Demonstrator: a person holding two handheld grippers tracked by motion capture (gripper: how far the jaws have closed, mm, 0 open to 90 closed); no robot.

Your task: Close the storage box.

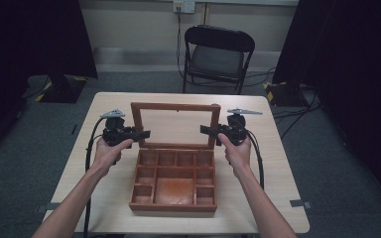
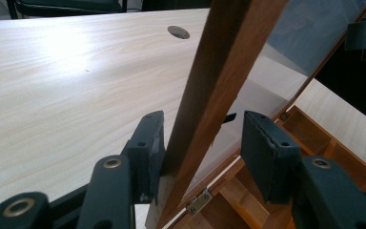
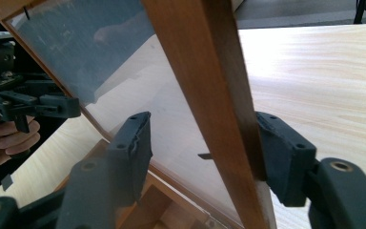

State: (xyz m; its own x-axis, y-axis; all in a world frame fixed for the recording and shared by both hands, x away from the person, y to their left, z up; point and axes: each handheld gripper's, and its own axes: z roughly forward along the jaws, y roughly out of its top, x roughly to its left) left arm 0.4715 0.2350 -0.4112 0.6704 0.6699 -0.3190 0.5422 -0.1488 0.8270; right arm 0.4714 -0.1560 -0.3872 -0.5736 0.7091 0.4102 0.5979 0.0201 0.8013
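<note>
A brown wooden box (image 1: 172, 207) with several compartments sits on the table, and its glass-paned lid (image 1: 174, 105) stands raised at the back. My left gripper (image 1: 143, 134) straddles the lid's left rail and my right gripper (image 1: 206, 130) straddles its right rail. In the left gripper view, the left gripper (image 2: 202, 136) has one pad (image 2: 150, 143) against the lid's rail (image 2: 219, 71), while the other pad (image 2: 267, 148) stands a little off it. In the right gripper view, the right gripper (image 3: 202, 143) has one pad (image 3: 281, 157) against the rail (image 3: 195, 71), and the other pad (image 3: 133, 148) is apart on the glass side.
The light wooden table (image 1: 278, 198) has a cable hole (image 2: 178, 32) near its far edge. A black folding chair (image 1: 218, 54) stands beyond the table. Cables lie on the grey floor, and dark curtains hang at both sides.
</note>
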